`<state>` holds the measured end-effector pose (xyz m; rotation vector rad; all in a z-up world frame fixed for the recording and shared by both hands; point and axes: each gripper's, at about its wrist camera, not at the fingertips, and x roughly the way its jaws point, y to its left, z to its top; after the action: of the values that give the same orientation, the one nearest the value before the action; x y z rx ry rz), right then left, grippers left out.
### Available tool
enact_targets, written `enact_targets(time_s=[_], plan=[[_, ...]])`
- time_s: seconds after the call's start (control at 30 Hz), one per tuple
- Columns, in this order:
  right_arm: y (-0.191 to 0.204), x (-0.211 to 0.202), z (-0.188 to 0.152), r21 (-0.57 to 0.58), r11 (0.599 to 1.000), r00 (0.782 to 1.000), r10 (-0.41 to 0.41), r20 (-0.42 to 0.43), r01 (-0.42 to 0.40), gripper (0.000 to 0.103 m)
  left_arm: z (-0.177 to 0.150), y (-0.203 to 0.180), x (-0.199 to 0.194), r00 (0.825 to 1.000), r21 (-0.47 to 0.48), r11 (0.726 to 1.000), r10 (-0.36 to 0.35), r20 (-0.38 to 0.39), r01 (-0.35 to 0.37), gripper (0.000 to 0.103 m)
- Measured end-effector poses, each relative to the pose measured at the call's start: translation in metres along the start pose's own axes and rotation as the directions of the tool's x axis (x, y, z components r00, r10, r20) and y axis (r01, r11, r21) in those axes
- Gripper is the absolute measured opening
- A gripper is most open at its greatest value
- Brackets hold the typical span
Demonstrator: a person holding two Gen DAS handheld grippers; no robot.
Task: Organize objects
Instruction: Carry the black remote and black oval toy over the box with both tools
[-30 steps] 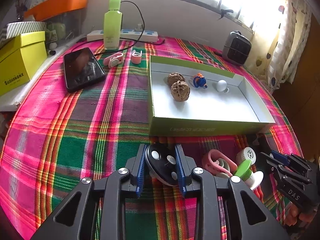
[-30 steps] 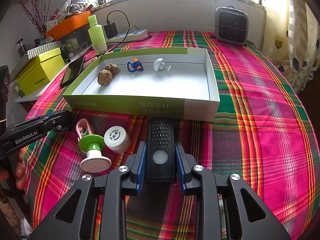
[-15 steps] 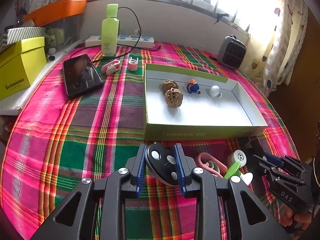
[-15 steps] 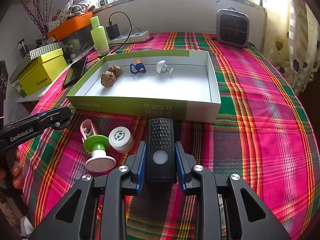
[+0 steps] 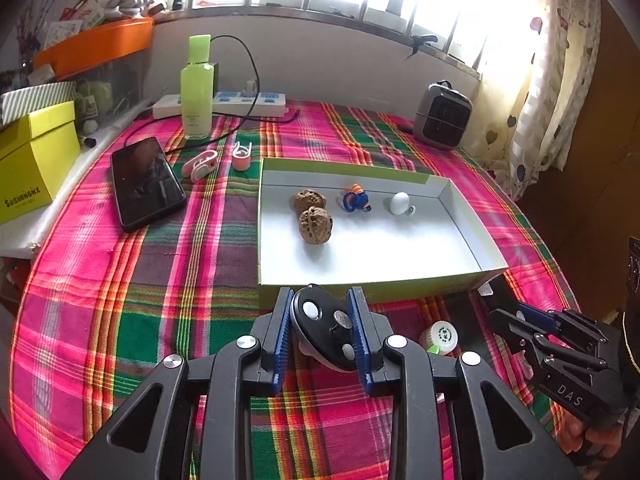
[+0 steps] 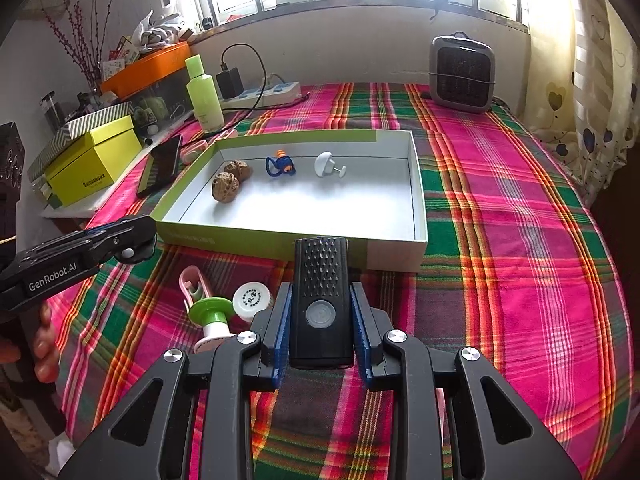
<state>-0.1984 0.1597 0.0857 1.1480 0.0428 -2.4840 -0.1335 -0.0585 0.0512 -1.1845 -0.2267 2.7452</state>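
My left gripper (image 5: 320, 330) is shut on a black oval key fob (image 5: 325, 328) with white buttons, held above the cloth just short of the green and white box (image 5: 360, 292). My right gripper (image 6: 320, 326) is shut on a black rectangular remote (image 6: 321, 300), near the box's front wall (image 6: 280, 240). Inside the box lie two walnuts (image 5: 315, 224), a blue toy (image 5: 356, 201) and a white knob (image 5: 400, 203). A pink clip (image 6: 194, 286), a green and white knob (image 6: 212, 318) and a white cap (image 6: 253, 300) lie on the cloth before the box.
A phone (image 5: 146, 182), two pink clips (image 5: 200, 164), a green bottle (image 5: 196, 88) and a power strip (image 5: 224, 104) lie at the back left. A yellow box (image 5: 36, 160) stands at the left edge. A small heater (image 5: 442, 116) stands at the back right.
Both grippers have risen and pulled back with their objects still held, so the box and table look smaller and farther. The objects on the table have not moved.
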Motion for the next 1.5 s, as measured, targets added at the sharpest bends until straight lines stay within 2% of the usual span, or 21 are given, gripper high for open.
enact_targets(time_s=[0.17,0.87,1.5], plan=[[-0.003,-0.005,0.014,-0.003,1.000,1.000,-0.004,0.019,0.004,0.028,0.013,-0.010,0.002,1.000,0.027,1.000,-0.011,0.017,0.011,0.025],[-0.016,0.017,0.062,-0.011,0.999,0.999,-0.036,0.017,0.037,0.028,0.052,-0.041,0.040,0.998,0.095,0.994,-0.056,-0.007,0.056,0.025],[-0.036,0.079,0.096,0.000,0.999,0.997,-0.047,-0.060,0.047,0.028,0.069,-0.050,0.098,0.995,0.100,0.992,-0.063,-0.079,0.071,0.026]])
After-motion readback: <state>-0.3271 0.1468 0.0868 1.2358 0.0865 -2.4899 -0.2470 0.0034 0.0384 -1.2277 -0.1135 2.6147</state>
